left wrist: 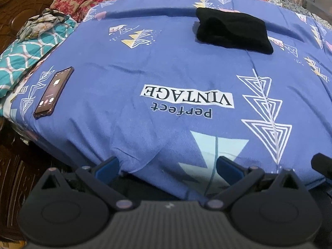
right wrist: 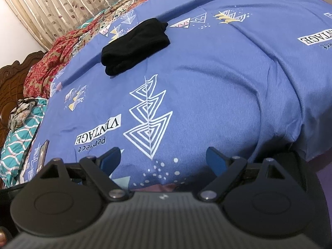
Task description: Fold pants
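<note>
Left gripper point(left wrist: 167, 167): 2 blue fingers point(left wrist: 109, 167) spread wide, gripping nothing, poised over the near edge of the bed point(left wrist: 166, 66). Right gripper point(right wrist: 164, 158): 2 fingers point(right wrist: 216, 161) likewise spread wide, empty, at the same edge. Black pants point(left wrist: 232, 30), folded into a compact bundle, lying on the blue patterned bedsheet point(right wrist: 217, 78) far from both grippers. Phone point(left wrist: 54, 92) flat near the sheet's left edge.

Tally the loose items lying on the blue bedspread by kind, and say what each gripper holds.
Folded black pants: 1
Phone: 1
Total on the blue bedspread: 2
Left gripper and right gripper: both open, holding 0
</note>
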